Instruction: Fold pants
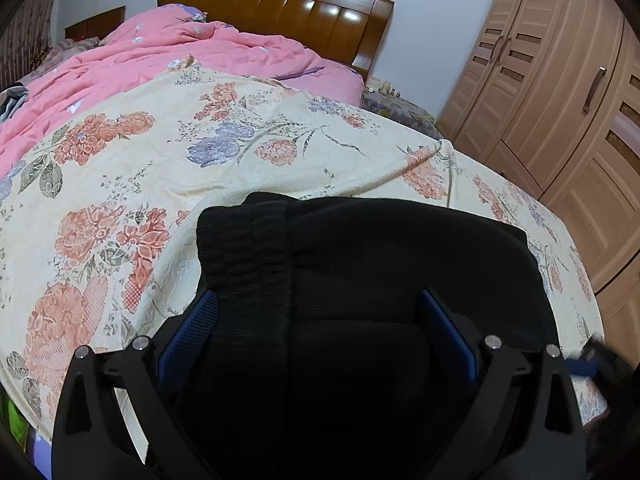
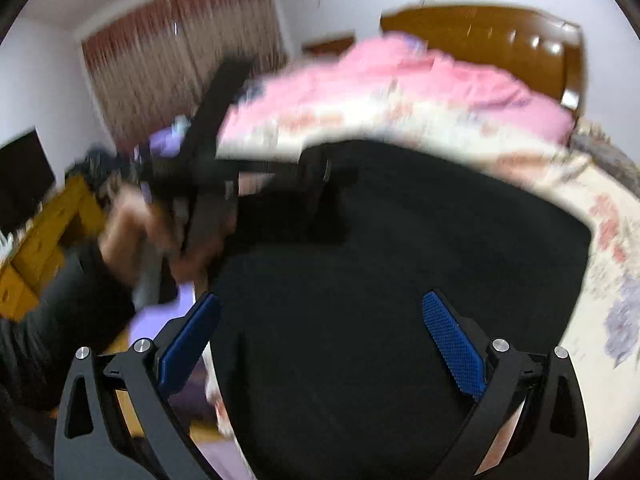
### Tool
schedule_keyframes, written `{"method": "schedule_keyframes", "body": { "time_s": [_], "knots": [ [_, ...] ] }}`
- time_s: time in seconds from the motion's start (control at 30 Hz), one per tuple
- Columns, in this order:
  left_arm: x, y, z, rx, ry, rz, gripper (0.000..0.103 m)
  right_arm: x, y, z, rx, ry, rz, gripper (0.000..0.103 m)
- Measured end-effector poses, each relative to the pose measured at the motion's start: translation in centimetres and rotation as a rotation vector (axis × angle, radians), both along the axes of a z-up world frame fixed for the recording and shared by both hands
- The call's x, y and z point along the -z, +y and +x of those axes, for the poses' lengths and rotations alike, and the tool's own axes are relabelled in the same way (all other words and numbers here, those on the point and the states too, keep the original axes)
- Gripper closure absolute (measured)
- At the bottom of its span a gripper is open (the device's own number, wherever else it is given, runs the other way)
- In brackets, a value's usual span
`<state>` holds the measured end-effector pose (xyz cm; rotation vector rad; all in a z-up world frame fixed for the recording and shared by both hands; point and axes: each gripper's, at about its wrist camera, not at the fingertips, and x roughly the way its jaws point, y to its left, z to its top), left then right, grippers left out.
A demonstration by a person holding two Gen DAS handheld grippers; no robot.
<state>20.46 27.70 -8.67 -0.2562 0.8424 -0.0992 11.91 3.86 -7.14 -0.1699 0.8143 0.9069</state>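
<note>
Right gripper (image 2: 320, 320) at 6 o'clock, blue-padded fingers (image 2: 454, 344) spread wide, nothing between them. Black pants (image 2: 400, 260) fill the centre, lying folded on floral bedspread (image 2: 600, 280), which shows from 3 to 4 o'clock. Pink quilt (image 2: 400, 84) at 12 to 1 o'clock, wooden headboard (image 2: 500, 36) behind it. Left gripper (image 2: 208, 168) at 9 to 10 o'clock, badly blurred, held by a hand (image 2: 132, 236) in a dark sleeve; jaw state unreadable. Curtain (image 2: 180, 52) at 11 o'clock. Yellow drawers (image 2: 44, 240) at 9 o'clock.
</note>
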Motion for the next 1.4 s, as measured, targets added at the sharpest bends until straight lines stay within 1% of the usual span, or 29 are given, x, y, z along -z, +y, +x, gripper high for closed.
{"method": "schedule_keyframes", "body": {
  "time_s": [0.07,0.17,0.23,0.27,0.33,0.37,0.4,0.47,0.57,0.6,0.63,0.7,0.73,0.83,0.87,0.93,1.0,1.03,1.07,1.1,1.13,1.17,1.2,1.23,1.27,1.3,1.33,1.37,1.4],
  "knots": [
    [0.0,0.0,0.0,0.001,0.002,0.003,0.005,0.6,0.6,-1.1,-0.011,-0.078,-0.063,0.004],
    [0.1,0.0,0.0,0.001,0.004,0.003,0.005,-0.2,0.6,-1.8,0.030,-0.070,-0.084,0.004],
    [0.1,0.1,0.0,0.000,0.003,0.001,0.005,-1.1,0.1,-3.2,0.004,-0.081,-0.032,0.004],
    [0.1,0.1,0.0,0.000,0.002,0.001,0.005,-0.9,-0.3,-4.3,-0.014,-0.084,-0.021,0.004],
    [0.1,0.2,0.0,-0.003,0.001,-0.001,0.005,0.5,-0.1,-5.0,-0.016,-0.071,-0.075,0.004],
    [0.2,0.2,0.0,-0.006,0.001,-0.002,0.005,1.1,-0.3,-6.0,-0.015,-0.128,-0.094,0.004],
    [0.2,0.2,0.0,-0.008,0.000,0.000,0.005,1.4,-0.4,-6.4,-0.011,-0.142,-0.098,0.004],
    [0.2,0.3,0.0,-0.016,-0.004,-0.003,0.004,1.2,-0.6,-6.3,0.006,-0.123,-0.078,0.004],
    [-0.7,0.9,-0.6,-0.079,0.008,-0.043,0.003,1.2,-1.2,-5.7,0.015,-0.093,-0.052,0.004],
    [-1.3,1.1,-0.8,-0.091,0.010,-0.074,0.003,1.3,-1.3,-5.6,0.020,-0.089,-0.046,0.004],
    [-2.5,1.1,-1.1,-0.081,-0.017,-0.105,0.003,1.3,-1.3,-5.4,0.024,-0.087,-0.041,0.004],
    [-4.2,0.6,-0.7,-0.058,-0.050,-0.071,0.002,1.4,-1.7,-5.5,0.025,-0.087,-0.021,0.004],
    [-4.8,0.1,0.3,-0.046,-0.044,-0.021,0.002,1.4,-1.7,-5.5,0.025,-0.083,-0.017,0.004],
    [-4.4,-0.8,3.4,0.034,0.038,0.051,0.002,1.8,-1.6,-5.8,0.021,-0.085,-0.022,0.004],
    [-4.3,-0.9,3.9,0.021,0.055,0.100,0.003,1.8,-1.5,-5.7,0.022,-0.085,-0.023,0.004],
    [-5.0,-0.7,3.4,-0.053,0.038,0.212,0.003,1.7,-1.4,-5.8,0.023,-0.086,-0.029,0.004],
    [-6.3,0.4,1.9,-0.206,-0.002,0.313,0.003,1.7,-1.4,-5.8,0.025,-0.088,-0.029,0.004],
    [-7.2,1.5,0.5,-0.338,-0.036,0.374,0.002,1.7,-1.4,-5.8,0.027,-0.088,-0.026,0.004],
    [-7.9,2.6,-0.7,-0.432,-0.065,0.388,0.002,1.7,-1.4,-5.8,0.028,-0.088,-0.026,0.004],
    [-8.5,3.9,-2.0,-0.502,-0.092,0.357,0.002,1.7,-1.4,-5.9,0.028,-0.088,-0.026,0.004],
    [-9.0,4.6,-2.6,-0.511,-0.113,0.310,0.002,1.8,-1.5,-6.0,0.028,-0.089,-0.025,0.004],
    [-9.4,5.1,-3.1,-0.480,-0.137,0.248,0.002,1.7,-1.6,-6.0,0.027,-0.087,-0.022,0.004],
    [-9.8,5.0,-3.1,-0.385,-0.161,0.171,0.002,1.7,-1.7,-6.0,0.028,-0.085,-0.018,0.004],
    [-9.8,4.5,-2.8,-0.295,-0.167,0.118,0.002,1.7,-1.7,-6.0,0.030,-0.083,-0.015,0.004],
    [-9.7,3.6,-2.2,-0.188,-0.164,0.057,0.002,1.7,-1.8,-6.0,0.030,-0.083,-0.016,0.004],
    [-9.4,2.3,-1.4,-0.035,-0.159,-0.035,0.002,1.7,-1.8,-6.0,0.030,-0.084,-0.018,0.004],
    [-8.9,1.1,-0.6,0.064,-0.154,-0.089,0.002,1.7,-1.7,-6.0,0.032,-0.085,-0.021,0.004],
    [-8.2,0.0,0.3,0.131,-0.140,-0.101,0.002,1.7,-1.7,-5.9,0.031,-0.086,-0.024,0.004],
    [-7.5,-0.6,1.0,0.146,-0.118,-0.085,0.002,1.6,-1.7,-5.9,0.031,-0.086,-0.028,0.004]
  ]
}}
